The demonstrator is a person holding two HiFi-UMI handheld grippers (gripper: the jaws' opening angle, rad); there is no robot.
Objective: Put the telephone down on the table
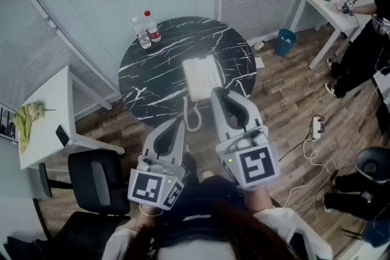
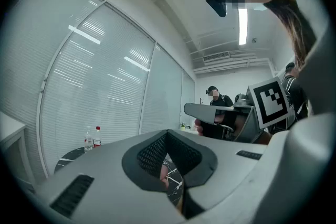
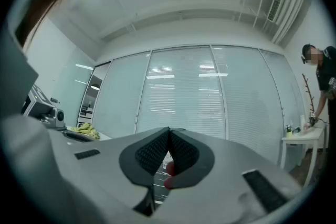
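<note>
A white telephone (image 1: pixel 202 76) lies on the round black marble table (image 1: pixel 152 79), toward its near side. Its coiled cord (image 1: pixel 192 120) loops down over the table's front edge. My right gripper (image 1: pixel 219 94) is shut and holds nothing; in the head view its tips sit just at the phone's near edge. My left gripper (image 1: pixel 178 125) hangs lower and to the left, beside the cord, also shut and empty. In each gripper view the two jaws meet at the tip, left gripper (image 2: pixel 167 131) and right gripper (image 3: pixel 169 128). Neither gripper view shows the phone.
Two water bottles (image 1: pixel 145 30) stand at the table's far left edge. A white side table (image 1: pixel 46 115) and a black chair (image 1: pixel 97 176) are to the left. Cables and a power strip (image 1: pixel 316 126) lie on the wooden floor. A person (image 1: pixel 362 39) stands at a white desk (image 1: pixel 326 9), far right.
</note>
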